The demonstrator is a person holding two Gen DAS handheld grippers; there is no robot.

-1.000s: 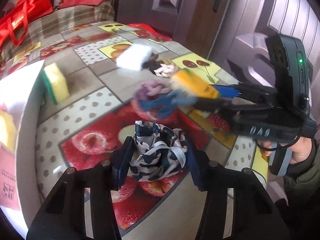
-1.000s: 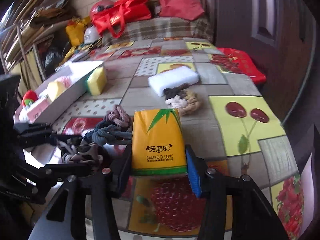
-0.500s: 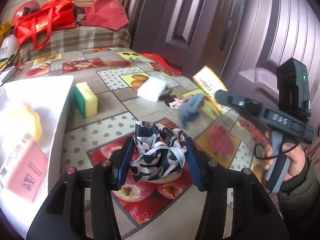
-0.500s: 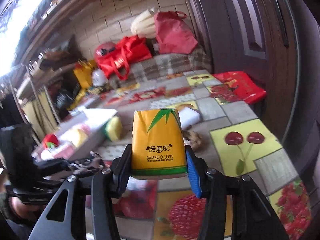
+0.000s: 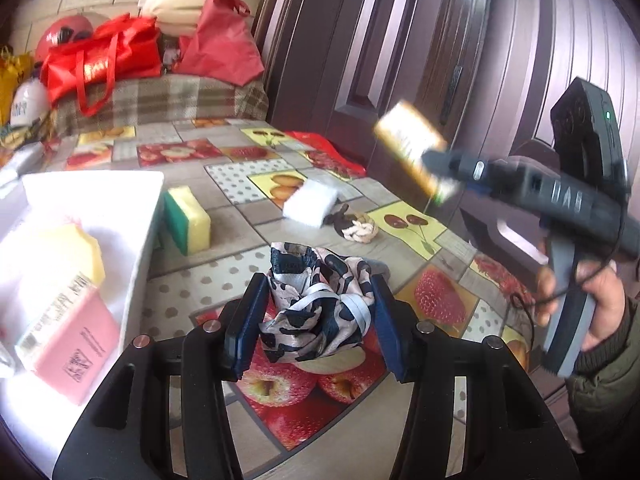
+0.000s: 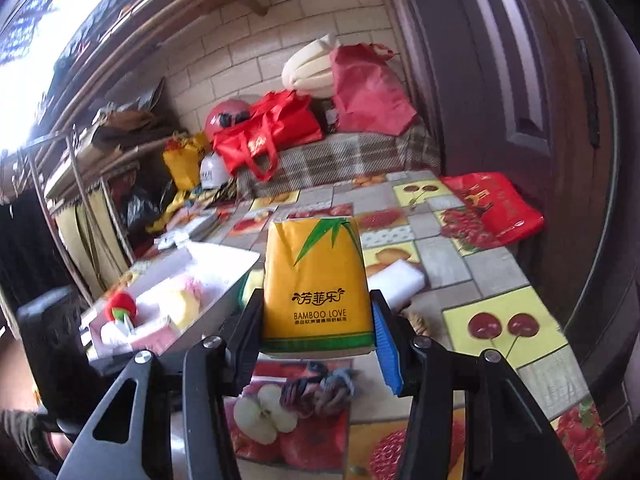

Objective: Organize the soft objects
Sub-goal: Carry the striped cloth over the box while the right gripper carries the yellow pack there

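Left wrist view: left gripper point(image 5: 316, 320) clamped on black-and-white scarf point(image 5: 316, 300), held above fruit-print table point(image 5: 240, 256), just right of white box point(image 5: 148, 220). Right wrist view: right gripper point(image 6: 318, 334) clamped on yellow tissue pack point(image 6: 318, 280), raised well right of box. Risks, judged: silky scarf slipping from 2 pads mid-carry; both tools colliding over box; pack dropped short, beside sponge point(image 5: 188, 220).

A fruit-patterned table point(image 5: 240, 240) bears a white box point(image 5: 92, 200), sponge point(image 5: 188, 220), white pad point(image 5: 310, 206) — and knotted cloth point(image 5: 358, 230).
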